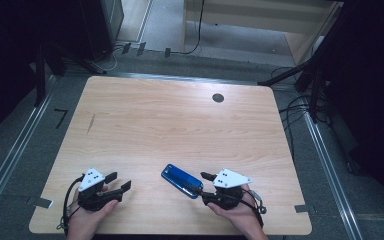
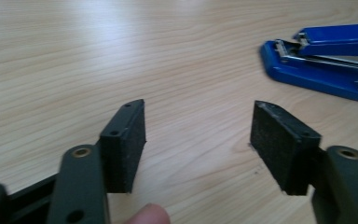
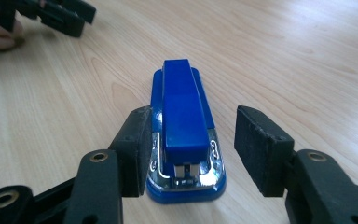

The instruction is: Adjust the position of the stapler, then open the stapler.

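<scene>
The blue stapler (image 1: 181, 180) lies flat on the wooden table (image 1: 180, 125), in the near half, slightly right of centre and set back from the near edge. The far half of the table is bare apart from a small dark round grommet (image 1: 218, 98) near the far edge, with wide room to the left, right and far sides.

The right gripper (image 1: 205, 183) sits at the stapler's near end. In the right gripper view its jaws stand apart with the hinge end of the stapler (image 3: 182, 126) between them: the left pad is against or just beside the base, the right pad stands clear with a gap. No clamp is made.

The left gripper (image 1: 118, 181) rests well apart from the stapler, near the table's near-left corner. In the left gripper view its jaws stand apart over bare wood, nothing between them, with the stapler (image 2: 324, 63) off to the upper right.

The high view gives the table edges; the gripper views give pad clearances and the stapler's metal magazine. A fingertip (image 2: 147, 214) shows in the left gripper view.
</scene>
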Demonstrator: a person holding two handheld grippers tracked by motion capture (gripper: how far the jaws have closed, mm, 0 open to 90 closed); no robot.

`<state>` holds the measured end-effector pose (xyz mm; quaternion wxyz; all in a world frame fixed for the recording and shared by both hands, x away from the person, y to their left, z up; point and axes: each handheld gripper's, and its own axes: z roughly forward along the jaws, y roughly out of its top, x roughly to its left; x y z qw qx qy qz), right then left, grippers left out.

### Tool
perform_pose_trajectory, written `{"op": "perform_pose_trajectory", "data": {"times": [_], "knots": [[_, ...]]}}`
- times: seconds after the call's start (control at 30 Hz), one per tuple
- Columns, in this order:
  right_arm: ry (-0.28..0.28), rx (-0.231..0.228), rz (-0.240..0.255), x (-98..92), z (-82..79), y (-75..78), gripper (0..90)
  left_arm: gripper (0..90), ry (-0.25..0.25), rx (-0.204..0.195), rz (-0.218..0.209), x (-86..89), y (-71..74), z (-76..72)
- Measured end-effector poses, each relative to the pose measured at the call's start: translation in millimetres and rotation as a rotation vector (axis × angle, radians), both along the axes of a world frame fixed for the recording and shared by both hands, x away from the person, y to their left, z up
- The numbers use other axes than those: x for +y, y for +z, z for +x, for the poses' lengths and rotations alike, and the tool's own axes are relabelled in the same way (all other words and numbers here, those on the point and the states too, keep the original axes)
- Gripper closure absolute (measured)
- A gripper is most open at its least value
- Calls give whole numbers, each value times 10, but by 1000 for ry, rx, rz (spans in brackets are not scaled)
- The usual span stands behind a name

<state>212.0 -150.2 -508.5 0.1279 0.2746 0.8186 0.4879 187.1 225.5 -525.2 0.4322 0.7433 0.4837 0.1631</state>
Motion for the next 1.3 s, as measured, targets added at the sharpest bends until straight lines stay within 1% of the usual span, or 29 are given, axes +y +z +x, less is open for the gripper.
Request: {"op": "perform_pose_trajectory", "data": {"times": [0.13,0.2,0.23,0.3,0.37,0.4,0.5,0.53,0.57,0.63,0.7,0.77,0.8,0.87,0.93,0.97,1.03,1.07,1.13,1.2,1.27,1.3], "knots": [[-21,0,36,-116,-106,12,478,534,-61,0,-17,-224,-8,-11],[-33,3,49,-175,-154,0,493,593,-91,0,-19,-336,-14,-10],[-42,3,52,-198,-172,-11,505,625,-109,-3,-27,-408,-24,-7],[-71,21,65,-252,-199,-36,549,698,-141,-6,-21,-522,-35,-2],[-99,45,79,-280,-212,-67,587,763,-172,-1,-27,-624,-38,13],[-110,56,80,-285,-219,-84,607,803,-183,0,-25,-661,-37,19],[-129,66,71,-270,-233,-124,653,874,-222,2,-19,-807,-42,54],[-139,71,67,-263,-234,-138,666,897,-232,2,-4,-865,-44,68],[-147,78,63,-251,-230,-157,686,900,-238,2,2,-898,-46,75],[-154,88,64,-235,-224,-185,707,900,-255,3,0,-989,-51,115],[-163,100,55,-213,-215,-212,740,900,-261,2,11,-1057,-54,148],[-165,116,32,-185,-198,-239,765,900,-269,-5,25,-1132,-65,180],[-171,123,21,-171,-194,-251,778,900,-273,-6,24,-1163,-68,195],[-173,134,13,-149,-182,-265,788,900,-282,-13,24,-1226,-67,212],[-173,133,11,-132,-168,-269,790,900,-295,-21,41,-1288,-76,220],[-171,132,13,-115,-158,-265,787,900,-299,-17,60,-1313,-80,224],[-168,134,18,-109,-153,-264,787,900,-307,-17,81,-1332,-82,224],[-166,132,17,-106,-148,-261,787,900,-311,-10,79,-1332,-85,228],[-165,131,21,-98,-146,-258,787,900,-315,-12,76,-1326,-82,227],[-169,130,16,-89,-142,-262,789,900,-314,-20,62,-1330,-81,227],[-167,134,16,-83,-144,-263,789,900,-321,-17,67,-1349,-83,231],[-166,133,13,-77,-147,-262,789,900,-324,-11,83,-1358,-84,231]]}}
